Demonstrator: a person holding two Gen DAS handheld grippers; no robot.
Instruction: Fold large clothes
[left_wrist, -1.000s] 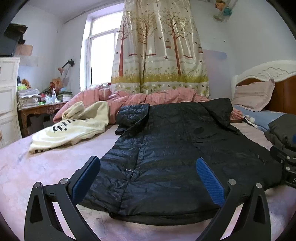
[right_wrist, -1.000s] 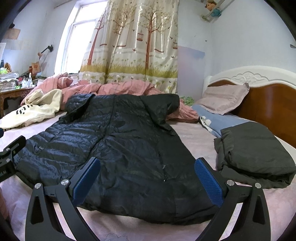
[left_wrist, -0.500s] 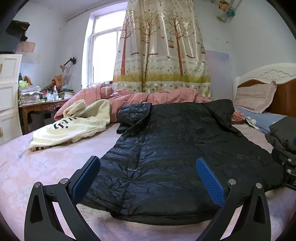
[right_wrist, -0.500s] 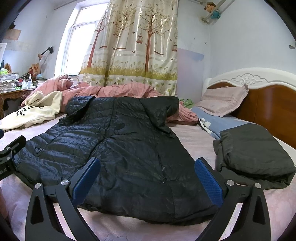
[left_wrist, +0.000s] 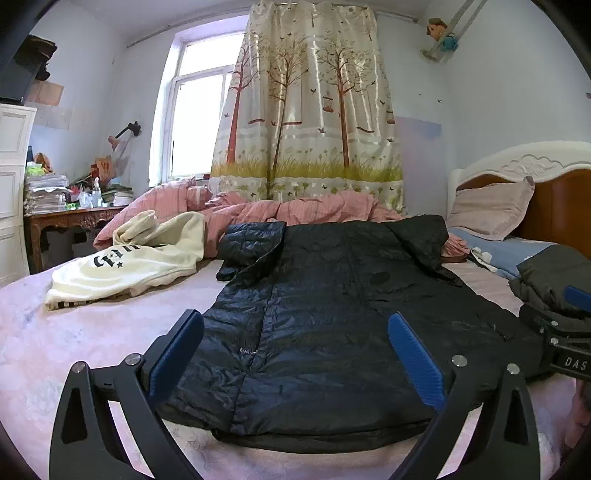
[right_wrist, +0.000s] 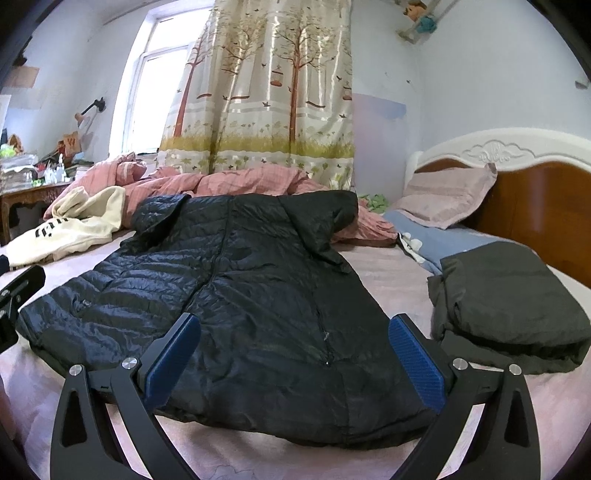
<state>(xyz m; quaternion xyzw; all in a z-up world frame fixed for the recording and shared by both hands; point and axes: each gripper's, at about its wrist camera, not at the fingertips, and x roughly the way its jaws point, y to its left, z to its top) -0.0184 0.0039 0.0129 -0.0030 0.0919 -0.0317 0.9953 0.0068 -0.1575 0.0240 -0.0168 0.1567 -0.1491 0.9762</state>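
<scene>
A black quilted puffer jacket (left_wrist: 332, 314) lies spread flat on the pink bed sheet (left_wrist: 55, 332), hem toward me, both sleeves folded in over its top. It also shows in the right wrist view (right_wrist: 240, 295). My left gripper (left_wrist: 295, 354) is open and empty, just above the hem. My right gripper (right_wrist: 293, 354) is open and empty over the hem's right half. The right gripper shows at the right edge of the left wrist view (left_wrist: 561, 332). The left gripper's tip shows at the left edge of the right wrist view (right_wrist: 18, 291).
A folded dark grey garment (right_wrist: 509, 302) lies right of the jacket. A cream sweatshirt (left_wrist: 129, 262) lies at the back left. A pink duvet (left_wrist: 295, 210) is bunched behind. Pillows (right_wrist: 447, 195) and a headboard (right_wrist: 535, 206) stand at the right, a cluttered desk (left_wrist: 70, 218) at the left.
Both grippers have drifted slightly; the view has tilted up a little. The jacket has not moved and both grippers have stayed open.
</scene>
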